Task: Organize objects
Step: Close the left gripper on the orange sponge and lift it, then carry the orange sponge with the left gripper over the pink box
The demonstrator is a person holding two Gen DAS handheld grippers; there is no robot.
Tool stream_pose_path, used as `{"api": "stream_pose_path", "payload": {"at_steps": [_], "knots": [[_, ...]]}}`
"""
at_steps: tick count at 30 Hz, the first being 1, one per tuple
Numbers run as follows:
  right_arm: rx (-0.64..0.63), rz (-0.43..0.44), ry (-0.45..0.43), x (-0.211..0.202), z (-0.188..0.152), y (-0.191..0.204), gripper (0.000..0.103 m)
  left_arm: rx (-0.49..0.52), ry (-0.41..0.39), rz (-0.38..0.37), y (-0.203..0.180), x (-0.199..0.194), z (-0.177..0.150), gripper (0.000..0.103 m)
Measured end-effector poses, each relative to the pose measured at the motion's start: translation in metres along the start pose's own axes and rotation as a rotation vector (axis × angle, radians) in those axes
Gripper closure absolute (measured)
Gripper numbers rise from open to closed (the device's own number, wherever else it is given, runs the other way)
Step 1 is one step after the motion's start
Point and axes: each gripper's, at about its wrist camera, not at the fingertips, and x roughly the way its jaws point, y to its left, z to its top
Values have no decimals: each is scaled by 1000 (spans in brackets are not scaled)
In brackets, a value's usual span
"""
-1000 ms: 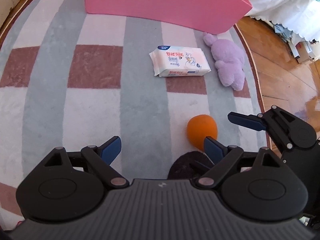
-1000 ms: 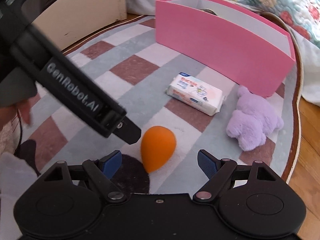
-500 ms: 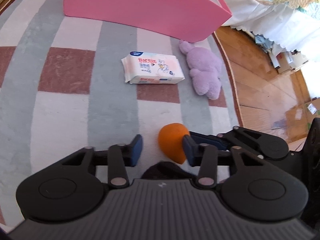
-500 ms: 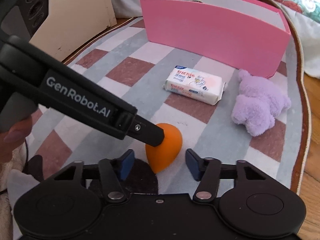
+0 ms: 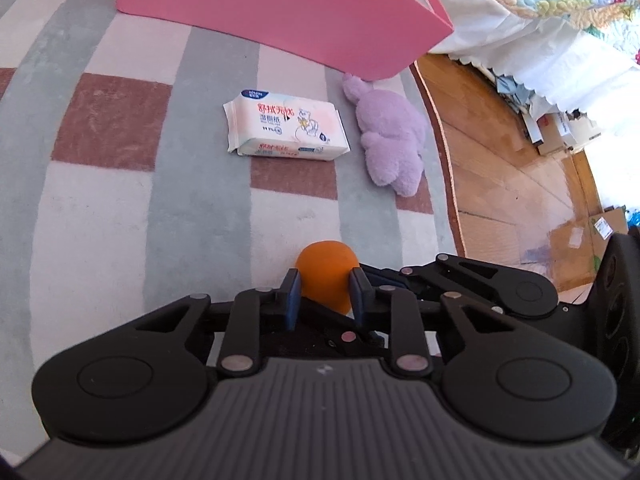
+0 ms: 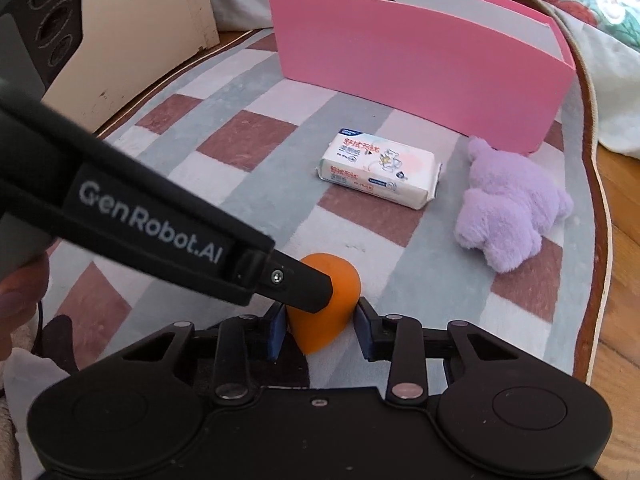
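An orange egg-shaped sponge (image 5: 326, 268) lies on the checked rug, and both grippers meet at it. My left gripper (image 5: 324, 296) has its blue pads against the sponge's two sides, jaws closing. In the right wrist view the sponge (image 6: 340, 284) sits between the pads of my right gripper (image 6: 320, 326), whose jaws are also closing onto it. A left finger (image 6: 304, 280) crosses in from the left and covers part of the sponge. A wipes pack (image 5: 286, 130) and a purple plush toy (image 5: 394, 140) lie farther off, in front of the pink box (image 5: 280, 8).
The pink box (image 6: 420, 60) stands open-topped at the rug's far end. A cream cabinet (image 6: 132, 20) is at the back left. A bed cover (image 5: 540, 12) hangs at the far right over the wood floor (image 5: 500, 180). A person's hand (image 6: 16, 288) shows at the left edge.
Both grippers went from wide open to closed in on the orange sponge. The left one shifted right so the sponge now sits between its pads.
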Motion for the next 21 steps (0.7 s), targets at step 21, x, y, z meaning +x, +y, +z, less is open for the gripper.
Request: {"api": "stream_pose_path", "payload": {"at_steps": [21], "knots": [[-97,2,-14,-17,11,15,63,60,-28,25,-10,-25,-1,80]]}}
